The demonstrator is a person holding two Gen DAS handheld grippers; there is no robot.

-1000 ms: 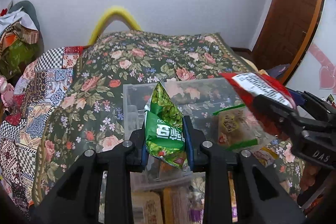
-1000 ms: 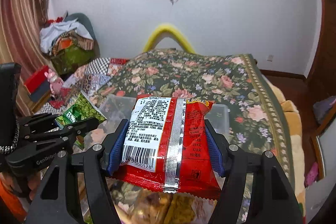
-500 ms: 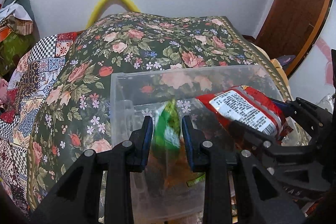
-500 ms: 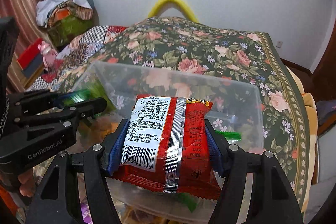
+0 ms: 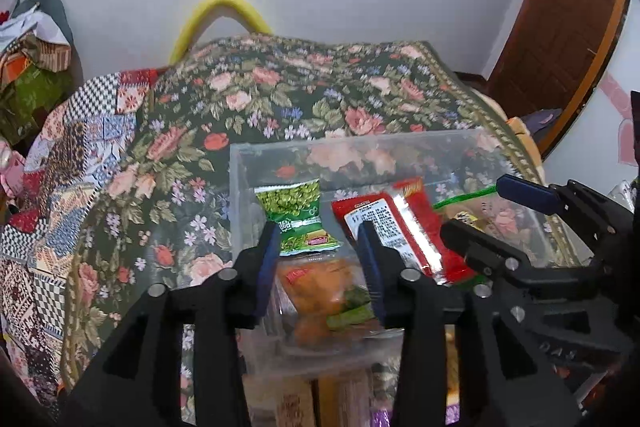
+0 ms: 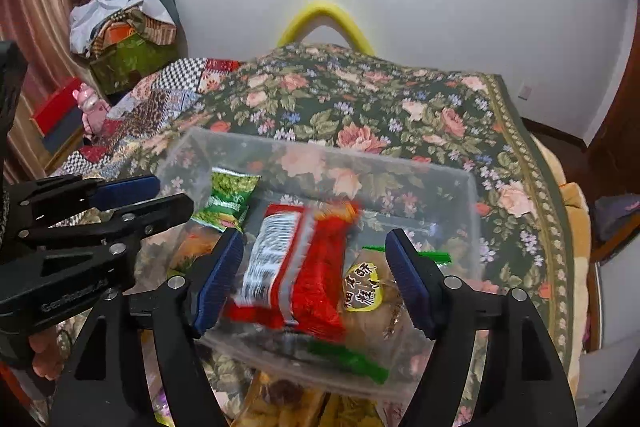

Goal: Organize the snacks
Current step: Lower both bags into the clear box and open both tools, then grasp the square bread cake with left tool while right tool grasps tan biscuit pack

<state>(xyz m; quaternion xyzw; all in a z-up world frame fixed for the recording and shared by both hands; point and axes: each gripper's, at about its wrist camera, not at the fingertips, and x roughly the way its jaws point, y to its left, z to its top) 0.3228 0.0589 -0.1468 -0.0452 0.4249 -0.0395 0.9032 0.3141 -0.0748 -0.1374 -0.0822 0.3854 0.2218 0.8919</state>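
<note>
A clear plastic bin (image 5: 240, 187) (image 6: 474, 211) stands on the floral bedspread. A green pea snack packet (image 5: 298, 217) (image 6: 230, 199) lies inside at its left, on an orange packet (image 5: 320, 291). A red snack packet (image 5: 404, 227) (image 6: 304, 267) lies in the middle, blurred in the right wrist view. A yellow-labelled pastry bag (image 6: 368, 291) lies at the right. My left gripper (image 5: 320, 255) is open just above the green packet. My right gripper (image 6: 316, 275) is open, its jaws apart either side of the red packet.
More snack packets (image 6: 280, 403) lie on the bed in front of the bin. The floral bedspread (image 5: 280, 99) stretches behind it. A patchwork quilt (image 5: 60, 167) lies to the left. A wooden door (image 5: 560, 27) is at the right.
Both grippers opened and let go: the green packet dropped into the bin's left side, the red packet into the middle. Both grippers stayed over the bin.
</note>
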